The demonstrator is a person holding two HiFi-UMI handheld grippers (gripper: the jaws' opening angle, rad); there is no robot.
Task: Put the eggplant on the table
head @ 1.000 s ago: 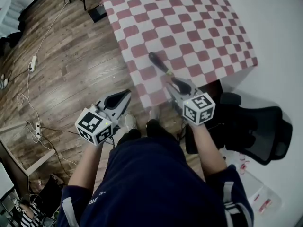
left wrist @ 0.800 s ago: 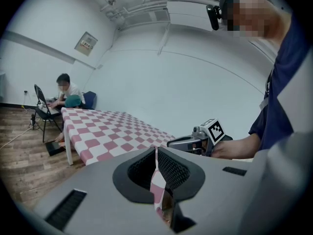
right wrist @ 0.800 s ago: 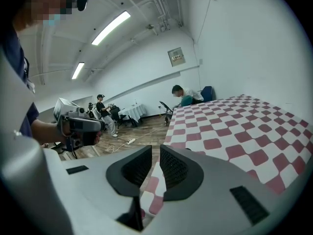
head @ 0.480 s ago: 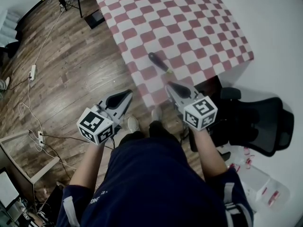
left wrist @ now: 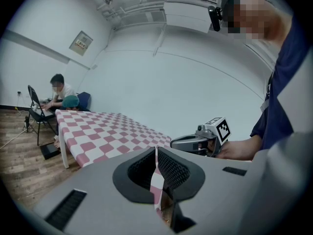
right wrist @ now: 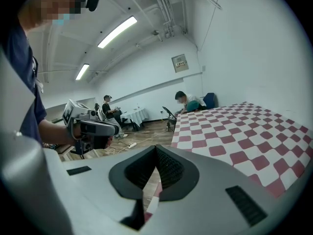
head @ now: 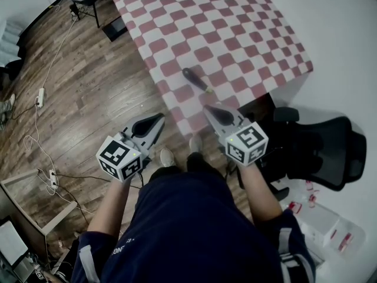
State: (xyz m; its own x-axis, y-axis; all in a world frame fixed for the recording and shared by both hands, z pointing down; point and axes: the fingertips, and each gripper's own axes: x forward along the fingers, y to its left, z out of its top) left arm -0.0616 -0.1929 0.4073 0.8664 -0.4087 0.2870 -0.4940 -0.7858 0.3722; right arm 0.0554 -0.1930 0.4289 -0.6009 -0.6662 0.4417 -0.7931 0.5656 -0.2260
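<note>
A dark, slim eggplant (head: 196,80) lies on the red-and-white checked table (head: 235,34), near its front edge. My right gripper (head: 208,108) hovers just off that edge, a short way back from the eggplant; it is shut and holds nothing. Its closed tips (right wrist: 156,147) meet in the right gripper view. Further left, over the wooden floor, my left gripper (head: 159,118) is also shut and empty, its tips (left wrist: 156,150) touching. The eggplant shows in neither gripper view.
A black office chair (head: 321,152) stands at my right beside the table's corner. Cables and a power strip (head: 40,96) lie on the wooden floor at left. Two people (left wrist: 62,94) sit at the table's far end beside a folding chair (left wrist: 35,112).
The right gripper's jaws have closed with nothing in them and it has drawn back from the eggplant, which stays on the table. The left gripper has barely moved.
</note>
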